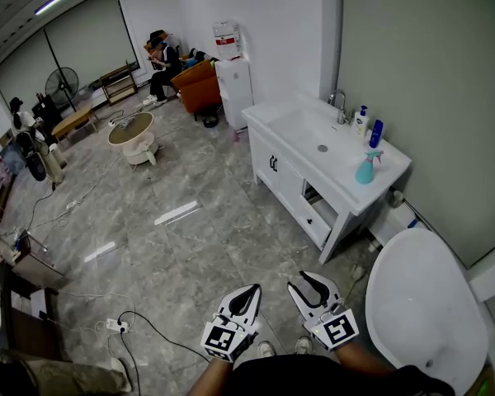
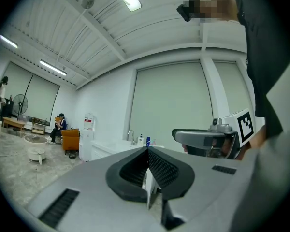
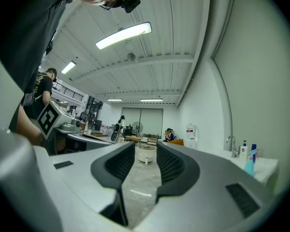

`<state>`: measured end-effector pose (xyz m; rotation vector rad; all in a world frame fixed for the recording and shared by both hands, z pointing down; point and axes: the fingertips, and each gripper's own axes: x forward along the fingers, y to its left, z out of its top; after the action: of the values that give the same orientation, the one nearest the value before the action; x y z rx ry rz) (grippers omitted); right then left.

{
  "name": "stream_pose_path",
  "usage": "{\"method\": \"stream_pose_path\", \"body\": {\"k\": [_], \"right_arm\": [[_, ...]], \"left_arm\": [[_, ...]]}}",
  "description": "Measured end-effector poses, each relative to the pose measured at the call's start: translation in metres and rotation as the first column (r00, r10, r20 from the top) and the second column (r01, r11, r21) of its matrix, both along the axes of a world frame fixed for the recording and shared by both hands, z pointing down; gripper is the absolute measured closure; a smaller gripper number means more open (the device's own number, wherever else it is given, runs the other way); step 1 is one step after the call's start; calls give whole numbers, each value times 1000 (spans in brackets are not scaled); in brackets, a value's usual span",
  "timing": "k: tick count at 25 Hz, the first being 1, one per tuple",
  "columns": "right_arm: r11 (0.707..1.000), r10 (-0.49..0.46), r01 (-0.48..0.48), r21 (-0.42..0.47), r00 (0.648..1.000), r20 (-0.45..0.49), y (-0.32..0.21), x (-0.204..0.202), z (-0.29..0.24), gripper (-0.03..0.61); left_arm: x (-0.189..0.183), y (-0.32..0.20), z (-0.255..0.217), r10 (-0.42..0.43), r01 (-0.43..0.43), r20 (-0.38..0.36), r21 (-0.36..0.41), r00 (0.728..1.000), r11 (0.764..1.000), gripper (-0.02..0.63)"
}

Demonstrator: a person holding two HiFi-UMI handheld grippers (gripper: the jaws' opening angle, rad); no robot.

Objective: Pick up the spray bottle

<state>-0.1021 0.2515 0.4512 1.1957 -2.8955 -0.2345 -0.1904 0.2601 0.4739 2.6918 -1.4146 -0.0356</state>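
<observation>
The teal spray bottle (image 1: 365,168) stands upright near the right front corner of the white vanity counter (image 1: 330,167), beside the sink basin. The right gripper view shows the spray bottle (image 3: 250,162) at its far right edge. Both grippers are held low and close to the person's body, well short of the vanity. My left gripper (image 1: 249,292) has its jaws together with nothing in them, as the left gripper view shows (image 2: 147,151). My right gripper (image 1: 307,281) stands slightly open (image 3: 145,146); only floor shows through the gap.
A blue bottle (image 1: 376,133), a pump bottle (image 1: 361,120) and a faucet (image 1: 340,106) stand at the counter's back. A white toilet (image 1: 421,304) is at the lower right. Cables and a power strip (image 1: 115,324) lie on the floor. A seated person (image 1: 165,64) is far back.
</observation>
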Motion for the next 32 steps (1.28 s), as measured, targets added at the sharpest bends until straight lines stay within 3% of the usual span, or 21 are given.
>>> {"method": "stream_pose_path", "body": {"k": [4, 7, 11, 15, 23, 32], "right_arm": [[1000, 10, -10, -6, 1000, -1, -2, -14, -4, 388], [999, 35, -35, -14, 999, 8, -5, -20, -2, 292], [998, 59, -59, -17, 998, 29, -10, -32, 4, 96], [997, 75, -75, -14, 997, 35, -12, -35, 7, -1], [995, 99, -98, -16, 993, 63, -58, -26, 10, -14], [997, 78, -79, 11, 996, 47, -147, -11, 10, -14]], "left_arm": [[-13, -2, 1, 17, -17, 5, -9, 1000, 1000, 618], [-20, -4, 4, 31, -31, -7, -7, 1000, 999, 618], [-32, -9, 7, 33, -34, -23, -19, 999, 999, 618], [-35, -15, 13, 37, -38, -24, -31, 999, 999, 618], [-32, -55, 16, 36, -37, -22, -34, 999, 999, 618], [-14, -144, 24, 20, -20, -1, -45, 1000, 999, 618]]}}
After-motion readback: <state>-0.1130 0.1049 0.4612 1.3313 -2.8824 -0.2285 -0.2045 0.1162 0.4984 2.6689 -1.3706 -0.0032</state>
